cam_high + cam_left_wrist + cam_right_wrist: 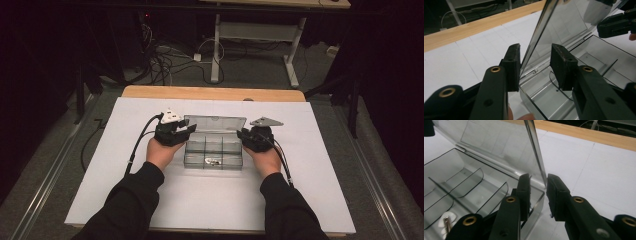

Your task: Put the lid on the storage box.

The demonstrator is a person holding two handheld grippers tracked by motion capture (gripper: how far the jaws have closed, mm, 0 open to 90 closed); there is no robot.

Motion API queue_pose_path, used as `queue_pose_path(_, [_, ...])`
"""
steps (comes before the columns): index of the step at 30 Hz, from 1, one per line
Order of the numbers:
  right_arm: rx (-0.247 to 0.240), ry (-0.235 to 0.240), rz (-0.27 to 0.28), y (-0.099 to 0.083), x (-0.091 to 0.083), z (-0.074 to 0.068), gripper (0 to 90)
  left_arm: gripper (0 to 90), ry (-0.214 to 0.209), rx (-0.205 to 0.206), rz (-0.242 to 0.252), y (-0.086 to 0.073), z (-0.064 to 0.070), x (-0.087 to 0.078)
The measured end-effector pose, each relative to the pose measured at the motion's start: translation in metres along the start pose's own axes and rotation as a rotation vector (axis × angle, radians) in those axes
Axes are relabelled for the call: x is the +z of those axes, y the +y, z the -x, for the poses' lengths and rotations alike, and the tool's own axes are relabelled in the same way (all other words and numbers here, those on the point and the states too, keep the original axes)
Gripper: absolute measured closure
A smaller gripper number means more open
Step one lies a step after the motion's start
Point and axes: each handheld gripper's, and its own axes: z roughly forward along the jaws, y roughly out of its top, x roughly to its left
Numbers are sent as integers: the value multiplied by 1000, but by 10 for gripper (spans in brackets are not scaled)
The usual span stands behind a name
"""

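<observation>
A clear plastic compartment box point(214, 150) lies mid-table with its lid point(215, 124) standing up at the back. My left gripper point(186, 131) is at the lid's left end. In the left gripper view the lid's edge point(534, 47) passes between the jaws, close to the left one, with a gap on the right; the gripper point(535, 60) is open. My right gripper point(244, 135) is at the lid's right end. Its jaws point(538, 191) straddle the lid's edge point(536, 152) and the box's side wall, slightly apart. Small metal parts point(214, 161) lie in a front compartment.
The box sits on a white mat point(125, 165) over a wooden table point(210, 93). Curved dividers point(474, 180) split the box inside. A screw on a white piece point(446, 222) lies in a near cell. Beyond the table are cables and a desk frame point(217, 45).
</observation>
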Motion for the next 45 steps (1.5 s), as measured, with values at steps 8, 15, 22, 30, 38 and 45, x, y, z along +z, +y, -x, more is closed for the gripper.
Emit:
queue_pose_path(8, [-31, 36, 31, -19, -28, -11, 723, 562, -2, 4, 10, -9, 5, -8])
queue_pose_path(15, [-73, 95, 51, -31, -47, -26, 747, 563, -20, 11, 10, -18, 9, -16])
queue_pose_path(22, [-128, 149, 86, -37, -62, -40, 877, 563, -26, 38, -12, -32, 15, -22])
queue_pose_path(30, [-132, 138, 111, -49, -70, -41, 900, 562, -22, 34, -18, -42, 18, -23])
queue_pose_path(38, [-113, 138, 131, -48, -78, -42, 900, 561, -36, 10, -22, -49, 19, -24])
queue_pose_path(45, [-113, 140, 126, -49, -78, -44, 900, 480, -36, 2, -32, -57, 19, -36])
